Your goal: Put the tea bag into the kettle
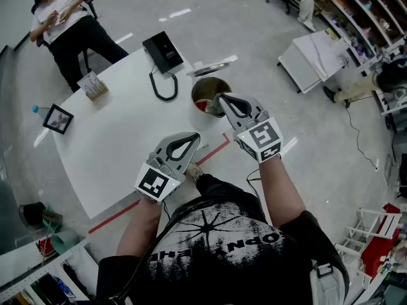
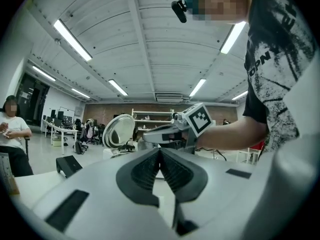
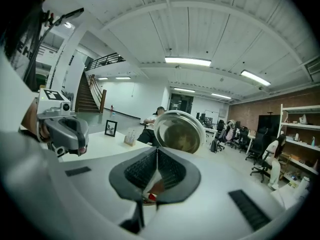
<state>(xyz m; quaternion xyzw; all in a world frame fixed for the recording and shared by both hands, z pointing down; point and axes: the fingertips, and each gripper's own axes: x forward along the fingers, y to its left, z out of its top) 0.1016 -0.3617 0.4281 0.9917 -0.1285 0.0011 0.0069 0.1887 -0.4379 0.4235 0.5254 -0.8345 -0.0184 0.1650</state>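
A steel kettle [image 1: 202, 89] stands open at the white table's right edge, its round lid [image 1: 212, 68] tipped up behind it. My right gripper [image 1: 220, 98] hovers over the kettle's mouth, shut on the tea bag. In the right gripper view the tea bag [image 3: 150, 194] shows as a pale strip with a red bit behind the closed pads, with the lid [image 3: 180, 132] straight ahead. A red bit [image 1: 202, 105] also shows at the mouth beside the tips. My left gripper [image 1: 194, 137] is shut and holds nothing, nearer me at the table's edge. The left gripper [image 2: 160, 156] faces the right one [image 2: 185, 129].
A black telephone [image 1: 163, 53] with a coiled cord lies behind the kettle. A card holder [image 1: 93, 86], a photo frame [image 1: 57, 118] and a bottle [image 1: 38, 110] stand at the table's [image 1: 121, 138] far left. A person [image 1: 63, 18] sits beyond. Red tape [image 1: 213, 152] runs below the table's near edge.
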